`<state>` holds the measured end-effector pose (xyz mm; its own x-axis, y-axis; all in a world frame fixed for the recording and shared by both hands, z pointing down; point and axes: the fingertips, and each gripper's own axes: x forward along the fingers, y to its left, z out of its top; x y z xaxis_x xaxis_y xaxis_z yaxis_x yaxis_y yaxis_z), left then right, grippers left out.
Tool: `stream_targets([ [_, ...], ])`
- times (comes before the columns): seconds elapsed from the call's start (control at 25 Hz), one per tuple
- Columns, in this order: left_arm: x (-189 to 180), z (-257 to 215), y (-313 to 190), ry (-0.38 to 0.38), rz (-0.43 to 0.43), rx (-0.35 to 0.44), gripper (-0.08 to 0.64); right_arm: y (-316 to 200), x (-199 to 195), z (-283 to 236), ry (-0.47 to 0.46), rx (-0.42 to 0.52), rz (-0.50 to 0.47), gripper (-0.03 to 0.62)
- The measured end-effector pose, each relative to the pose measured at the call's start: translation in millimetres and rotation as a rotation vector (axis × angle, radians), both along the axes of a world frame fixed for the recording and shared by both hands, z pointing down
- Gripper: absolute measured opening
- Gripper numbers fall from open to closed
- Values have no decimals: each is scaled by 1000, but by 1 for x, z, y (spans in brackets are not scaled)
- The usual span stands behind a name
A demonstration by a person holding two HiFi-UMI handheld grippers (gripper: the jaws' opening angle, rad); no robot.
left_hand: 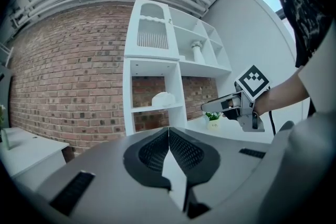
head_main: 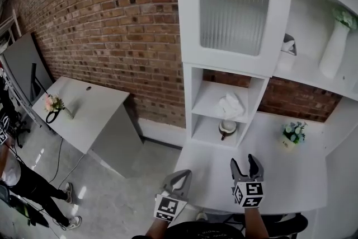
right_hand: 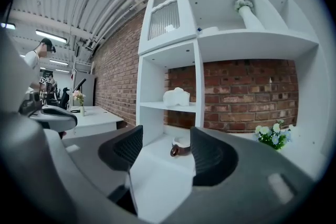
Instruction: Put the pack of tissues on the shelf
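Note:
The white pack of tissues lies on the middle shelf of the tall white unit, with nothing holding it. It also shows in the left gripper view and the right gripper view. My left gripper hangs at the counter's near edge, its jaws shut and empty. My right gripper hovers over the counter in front of the shelf unit, well short of the pack. Its jaws stand open with nothing between them.
A small brown-and-white cup sits in the compartment below the pack. A flower pot stands on the white counter, and a white vase on an upper shelf. A desk and a person are at the left.

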<state>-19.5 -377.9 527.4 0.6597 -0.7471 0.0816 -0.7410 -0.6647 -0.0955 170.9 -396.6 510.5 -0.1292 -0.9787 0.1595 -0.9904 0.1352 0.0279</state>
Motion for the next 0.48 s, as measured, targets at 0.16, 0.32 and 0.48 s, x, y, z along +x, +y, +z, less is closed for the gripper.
stream_targets([
  [0.16,7,4,8,-3,25,-10,11,17,0,5,42,4,4,242],
  [0.32,13,8,14,-1,44,-16,11,33,-3,11,64,9,-5,179],
  [0.48,19,11,23,-4,68,-20,11,47,-3,19,71,-3,1,107],
])
